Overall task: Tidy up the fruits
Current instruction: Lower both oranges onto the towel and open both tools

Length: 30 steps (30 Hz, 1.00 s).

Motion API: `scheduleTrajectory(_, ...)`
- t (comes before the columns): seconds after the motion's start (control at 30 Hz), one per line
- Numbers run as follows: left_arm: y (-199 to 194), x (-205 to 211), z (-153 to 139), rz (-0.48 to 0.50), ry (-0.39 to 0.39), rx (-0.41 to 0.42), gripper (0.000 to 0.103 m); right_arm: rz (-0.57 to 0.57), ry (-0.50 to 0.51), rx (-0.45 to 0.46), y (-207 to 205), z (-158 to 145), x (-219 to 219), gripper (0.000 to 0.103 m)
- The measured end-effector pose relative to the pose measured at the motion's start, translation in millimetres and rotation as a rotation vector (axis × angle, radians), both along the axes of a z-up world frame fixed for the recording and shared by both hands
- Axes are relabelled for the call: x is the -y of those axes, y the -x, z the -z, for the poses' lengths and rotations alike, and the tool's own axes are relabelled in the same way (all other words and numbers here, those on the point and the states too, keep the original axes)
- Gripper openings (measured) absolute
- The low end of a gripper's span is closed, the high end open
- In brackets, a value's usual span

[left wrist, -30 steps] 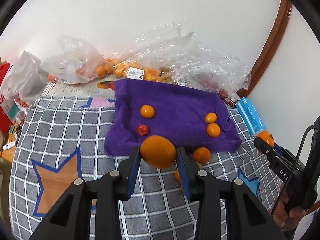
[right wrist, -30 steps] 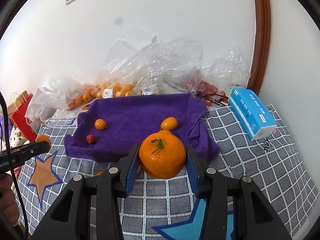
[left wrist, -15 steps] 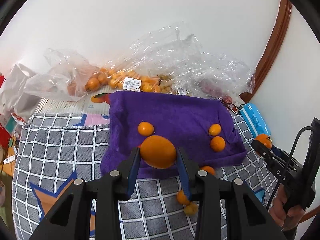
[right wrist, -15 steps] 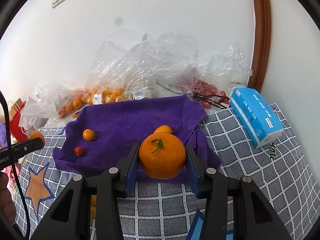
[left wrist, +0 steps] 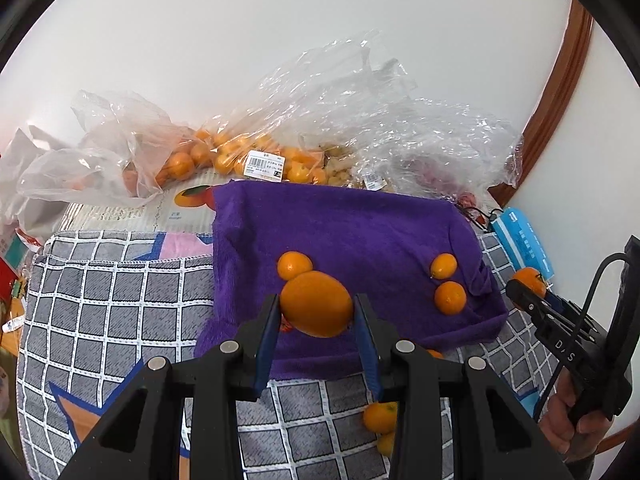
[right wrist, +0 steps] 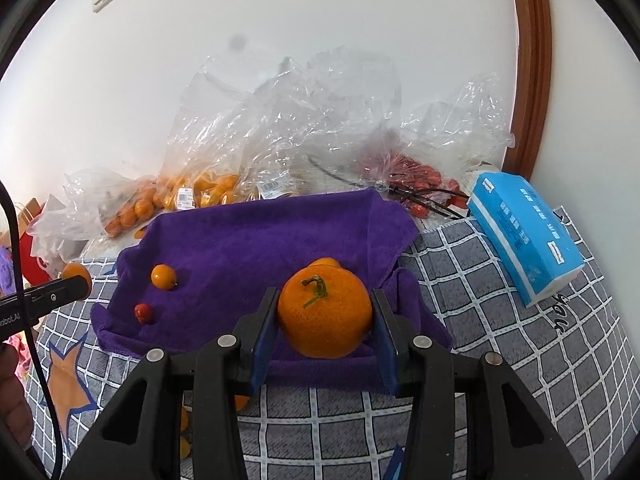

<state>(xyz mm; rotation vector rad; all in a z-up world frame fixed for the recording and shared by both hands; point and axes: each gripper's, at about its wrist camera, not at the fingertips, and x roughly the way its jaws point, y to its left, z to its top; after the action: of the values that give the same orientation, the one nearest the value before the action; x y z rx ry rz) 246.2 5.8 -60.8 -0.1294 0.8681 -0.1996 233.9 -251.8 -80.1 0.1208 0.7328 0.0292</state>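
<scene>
A purple towel [left wrist: 360, 232] [right wrist: 260, 240] lies spread on the checked cover. My left gripper [left wrist: 316, 316] is shut on a smooth orange [left wrist: 316, 309], held over the towel's near edge. My right gripper [right wrist: 325, 320] is shut on a bigger orange with a green stem [right wrist: 325, 312], also over the near edge. On the towel lie a small orange [left wrist: 294, 265] [right wrist: 163, 277], two more small oranges [left wrist: 443, 266] at the right, and a tiny red fruit [right wrist: 143, 312]. Loose small oranges [left wrist: 380, 416] rest on the cover below the towel.
Clear plastic bags of small oranges [left wrist: 224, 160] [right wrist: 208, 192] and red fruit [right wrist: 416, 176] pile against the wall behind the towel. A blue tissue pack [right wrist: 524, 232] [left wrist: 520, 240] lies at the right. A red bag [right wrist: 38, 268] stands at the left.
Both grippers have moved forward toward the towel with their oranges; the towel and bags look nearer and lower in both views. The grips have not changed.
</scene>
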Motion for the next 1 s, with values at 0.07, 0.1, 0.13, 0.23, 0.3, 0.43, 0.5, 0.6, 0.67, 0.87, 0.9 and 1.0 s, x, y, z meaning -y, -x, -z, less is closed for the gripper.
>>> scheduleTrajectory(0.07, -4.3, -1.5, 3.9, -0.004, 0.000, -0.009, 0.035, 0.000, 0.000, -0.005, -3.3, 2.5, 0.4, 0.044)
scheduleTrajectory(0.1, -5.8, -2.2, 5.2, -0.007, 0.002, -0.013, 0.035, 0.000, 0.001, -0.008, -5.4, 4.2, 0.6, 0.044)
scheduleTrajectory(0.13, -8.5, -3.2, 7.2, -0.010, 0.003, -0.018, 0.035, 0.001, 0.002, -0.011, -7.2, 5.4, 0.6, 0.044)
scheduleTrajectory(0.23, -13.9, -5.4, 10.4, -0.016, 0.003, -0.025, 0.035, 0.000, 0.005, -0.013, -11.7, 8.5, 1.6, 0.044)
scheduleTrajectory(0.3, -17.5, -6.9, 12.0, -0.019, 0.003, -0.027, 0.035, -0.001, 0.010, -0.011, -14.8, 9.1, 2.9, 0.044)
scheduleTrajectory(0.43, -23.2, -13.9, 14.9, -0.034, 0.003, -0.029, 0.035, 0.002, 0.021, -0.006, -20.3, 8.0, 6.6, 0.044)
scheduleTrajectory(0.5, -26.6, -19.2, 17.0, -0.045, 0.010, -0.032, 0.035, 0.005, 0.027, -0.001, -23.4, 7.3, 8.8, 0.044)
scheduleTrajectory(0.6, -30.3, -26.0, 20.9, -0.059, 0.017, -0.037, 0.035, -0.002, 0.029, 0.000, -27.7, 8.5, 11.5, 0.044)
scheduleTrajectory(0.67, -33.2, -29.4, 24.3, -0.068, 0.019, -0.043, 0.035, -0.008, 0.033, 0.000, -29.2, 11.1, 11.6, 0.044)
scheduleTrajectory(0.87, -40.7, -31.5, 34.9, -0.070, 0.007, -0.068, 0.035, -0.013, 0.024, -0.040, -39.3, 33.3, 12.1, 0.044)
scheduleTrajectory(0.9, -41.3, -31.1, 36.2, -0.071, 0.005, -0.071, 0.035, -0.011, 0.019, -0.048, -41.7, 37.2, 12.9, 0.044)
scheduleTrajectory(1.0, -44.8, -28.0, 39.9, -0.071, -0.001, -0.080, 0.035, -0.005, -0.003, -0.056, -46.8, 42.3, 16.3, 0.044)
